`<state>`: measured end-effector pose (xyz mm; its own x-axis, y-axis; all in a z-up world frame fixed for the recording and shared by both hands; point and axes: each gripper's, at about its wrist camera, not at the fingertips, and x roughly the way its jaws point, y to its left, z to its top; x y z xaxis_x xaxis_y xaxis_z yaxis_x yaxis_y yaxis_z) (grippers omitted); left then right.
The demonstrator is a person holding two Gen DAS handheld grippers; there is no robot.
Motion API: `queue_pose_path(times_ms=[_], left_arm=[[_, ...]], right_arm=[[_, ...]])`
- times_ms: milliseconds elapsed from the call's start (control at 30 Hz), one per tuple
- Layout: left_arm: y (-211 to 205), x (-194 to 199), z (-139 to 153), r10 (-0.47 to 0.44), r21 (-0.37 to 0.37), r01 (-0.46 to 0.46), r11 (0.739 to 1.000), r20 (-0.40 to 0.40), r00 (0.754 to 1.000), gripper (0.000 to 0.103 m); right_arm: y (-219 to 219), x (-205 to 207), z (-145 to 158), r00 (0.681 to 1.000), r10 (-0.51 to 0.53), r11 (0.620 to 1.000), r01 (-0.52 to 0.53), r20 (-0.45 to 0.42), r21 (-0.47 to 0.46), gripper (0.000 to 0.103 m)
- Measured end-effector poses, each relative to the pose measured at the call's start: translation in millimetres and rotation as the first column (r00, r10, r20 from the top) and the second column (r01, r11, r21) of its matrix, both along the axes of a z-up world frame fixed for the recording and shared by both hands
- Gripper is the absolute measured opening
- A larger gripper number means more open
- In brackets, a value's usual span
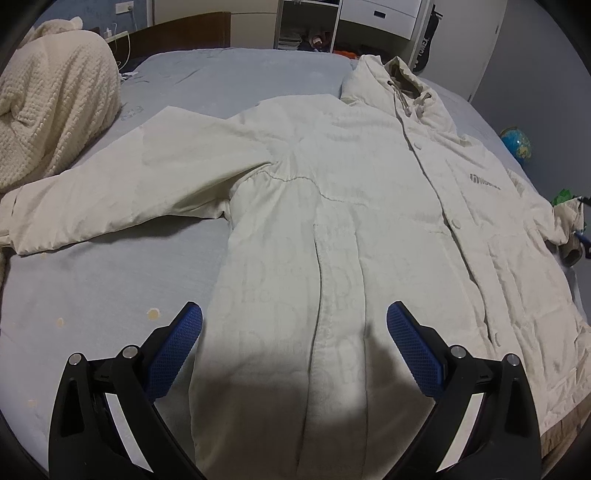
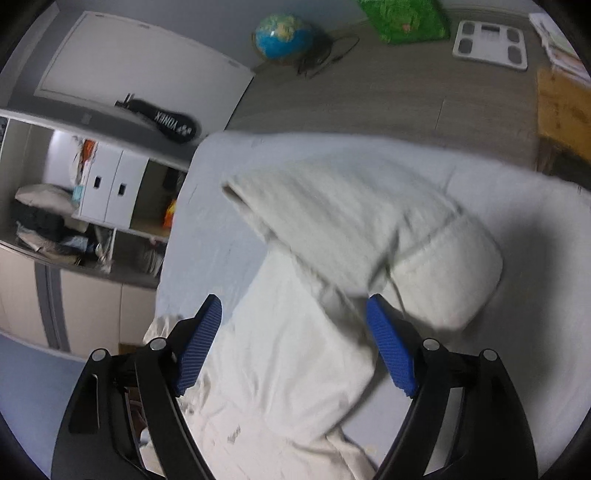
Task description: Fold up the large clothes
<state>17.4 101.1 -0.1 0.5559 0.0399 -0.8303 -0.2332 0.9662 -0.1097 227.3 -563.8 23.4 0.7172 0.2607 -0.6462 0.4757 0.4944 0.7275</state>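
A large cream hooded coat lies front up on the blue-grey bed. Its hood points toward the far end. One sleeve stretches out flat to the left. My left gripper hangs open above the coat's lower part, with its blue pads wide apart and nothing pinched. In the right wrist view the other sleeve lies bent over on the bed, its cuff opening facing left. My right gripper stands open over that sleeve, and its pads do not press the cloth.
A cream knitted blanket is heaped at the bed's far left. Open shelves stand beyond the bed. On the floor past the bed's edge are a globe, a green box, a bathroom scale and wooden furniture.
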Motion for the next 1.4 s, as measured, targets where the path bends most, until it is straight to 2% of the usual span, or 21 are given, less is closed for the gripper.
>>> queue_pose_path(times_ms=[133, 200, 233, 333, 467, 600, 700, 767, 900, 933, 1033, 1133, 1267, 1400], left_arm=[[1, 2, -1, -0.002, -0.008, 0.002, 1.0, -0.001, 1.0, 0.096], [1, 2, 0, -0.002, -0.011, 0.002, 1.0, 0.005, 1.0, 0.096], [0, 2, 0, -0.003, -0.013, 0.003, 1.0, 0.007, 1.0, 0.096], [0, 4, -2, -0.006, -0.013, 0.006, 1.0, 0.001, 1.0, 0.096], [0, 5, -3, -0.002, -0.013, 0.002, 1.0, -0.002, 1.0, 0.096], [1, 6, -5, -0.001, -0.015, 0.0, 1.0, -0.009, 1.0, 0.096], [3, 5, -6, 0.003, -0.024, -0.003, 1.0, -0.01, 1.0, 0.096], [4, 6, -7, 0.005, -0.029, -0.006, 1.0, -0.015, 1.0, 0.096], [5, 7, -8, 0.002, -0.037, -0.003, 0.999, -0.016, 1.0, 0.096], [5, 7, -8, 0.002, -0.04, -0.003, 0.999, -0.013, 1.0, 0.096], [7, 8, -9, 0.003, -0.051, -0.003, 0.999, -0.008, 1.0, 0.096], [5, 7, -8, -0.006, -0.05, 0.006, 0.999, -0.002, 1.0, 0.096], [3, 4, -2, -0.013, -0.047, 0.014, 0.999, 0.021, 1.0, 0.096], [4, 1, 3, -0.006, -0.057, 0.008, 0.998, 0.044, 0.999, 0.096]], right_arm=[[11, -19, -8, 1.0, 0.02, 1.0, -0.02, -0.007, -0.013, 0.077], [14, -21, -9, 1.0, 0.029, 0.998, -0.028, 0.006, -0.058, 0.077], [14, -18, -11, 0.999, 0.032, 0.995, -0.033, -0.007, -0.09, 0.077], [8, -2, -23, 0.999, 0.029, 0.998, -0.03, -0.017, -0.056, 0.077], [7, 26, -29, 0.999, -0.001, 0.998, -0.002, -0.046, -0.062, 0.077], [2, 52, -19, 0.997, -0.071, 0.992, 0.067, -0.042, -0.106, 0.073], [-13, 65, -13, 0.991, -0.123, 0.987, 0.117, -0.055, -0.113, 0.052], [-23, 72, -13, 0.988, -0.137, 0.986, 0.129, -0.07, -0.108, 0.033], [-41, 68, -15, 0.985, -0.165, 0.984, 0.161, -0.049, -0.073, 0.013], [-42, 66, -11, 0.988, -0.153, 0.986, 0.151, -0.022, -0.07, 0.008], [-25, 63, 12, 0.996, -0.059, 0.991, 0.067, 0.069, -0.118, 0.008], [3, 61, 37, 0.989, 0.039, 0.986, -0.015, 0.142, -0.164, 0.008], [59, 62, 71, 0.96, 0.192, 0.96, -0.14, 0.206, -0.244, 0.008], [118, 55, 87, 0.92, 0.324, 0.916, -0.247, 0.221, -0.316, 0.008]])
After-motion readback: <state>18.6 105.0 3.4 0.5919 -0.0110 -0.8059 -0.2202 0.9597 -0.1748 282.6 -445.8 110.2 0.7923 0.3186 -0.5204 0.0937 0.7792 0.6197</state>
